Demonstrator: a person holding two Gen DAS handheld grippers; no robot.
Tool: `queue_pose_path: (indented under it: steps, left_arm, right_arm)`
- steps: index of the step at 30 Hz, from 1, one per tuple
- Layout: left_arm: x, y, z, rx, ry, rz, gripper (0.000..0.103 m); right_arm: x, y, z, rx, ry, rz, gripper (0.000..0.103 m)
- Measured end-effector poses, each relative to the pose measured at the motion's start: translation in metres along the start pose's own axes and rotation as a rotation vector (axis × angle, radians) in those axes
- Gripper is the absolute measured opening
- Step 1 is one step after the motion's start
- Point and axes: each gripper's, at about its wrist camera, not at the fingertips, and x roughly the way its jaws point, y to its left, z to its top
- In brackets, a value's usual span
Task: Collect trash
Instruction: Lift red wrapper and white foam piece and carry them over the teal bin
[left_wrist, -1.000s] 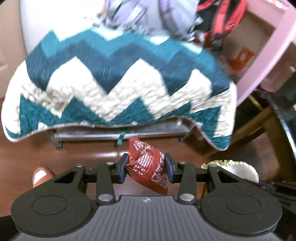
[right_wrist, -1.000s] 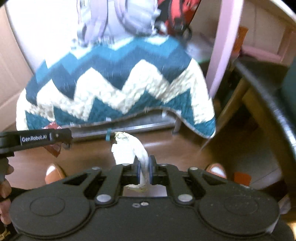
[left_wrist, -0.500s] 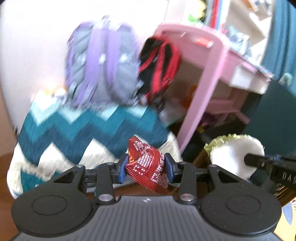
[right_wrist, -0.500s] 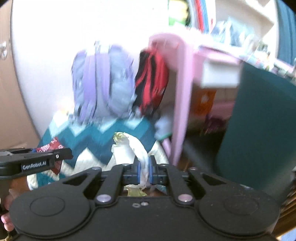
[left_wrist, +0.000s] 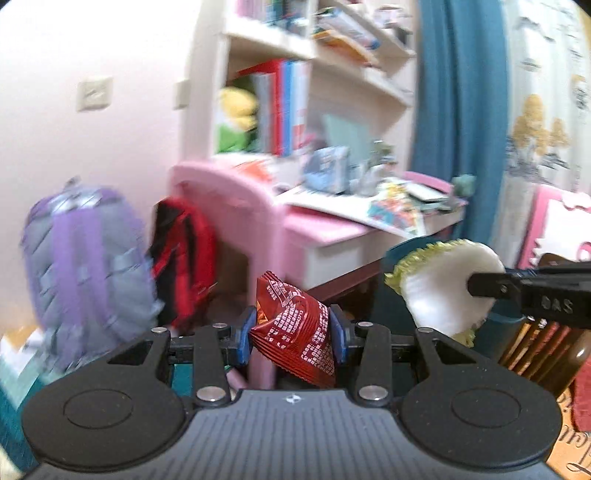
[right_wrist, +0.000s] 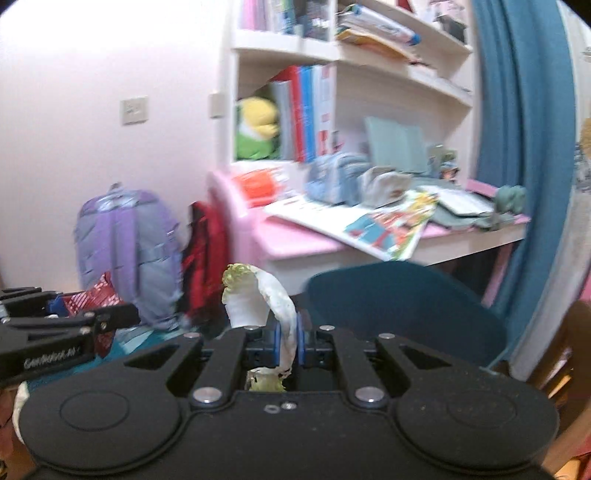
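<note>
Two pieces of trash are held, one per gripper. The red snack wrapper (left_wrist: 295, 334) sits crumpled between the blue pads of the left gripper (left_wrist: 292, 334), clamped as it was a second ago. The cabbage leaf (right_wrist: 264, 302), white with a yellow-green frill, is pinched thin in the right gripper (right_wrist: 287, 341), also unchanged. What differs is the backdrop: the zigzag quilt that filled both views has dropped out, and the views now face a pink desk (right_wrist: 303, 240) at 12 o'clock. Two backpacks lean at 9 o'clock, one purple (right_wrist: 127, 236), one red-and-black (right_wrist: 205, 254). One teal chair (right_wrist: 402, 310) stands at 3 o'clock.
</note>
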Motion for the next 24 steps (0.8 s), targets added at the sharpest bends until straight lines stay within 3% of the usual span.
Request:
queue_pose_path:
  steps: [4, 11, 14, 21, 24]
  left_arm:
    - [0.020, -0.037, 0.025, 0.069, 0.000, -0.064, 0.040]
    - [0.066, -0.088, 0.057, 0.071, 0.045, -0.183, 0.040]
    - [0.094, -0.107, 0.065, 0.031, 0.097, -0.251, 0.040]
    - [0.157, -0.149, 0.067, 0.032, 0.235, -0.301, 0.040]
    - [0.179, -0.163, 0.059, 0.038, 0.294, -0.322, 0.040]
  right_arm:
    - [0.003, -0.035, 0.011, 0.006, -0.002, -0.065, 0.007]
    - [0.033, -0.093, 0.019, 0.044, 0.049, -0.158, 0.007]
    - [0.047, -0.113, 0.018, 0.061, 0.103, -0.172, 0.007]
    - [0.088, -0.140, 0.014, 0.038, 0.231, -0.191, 0.008]
    - [0.106, -0.151, 0.013, 0.080, 0.335, -0.153, 0.007]
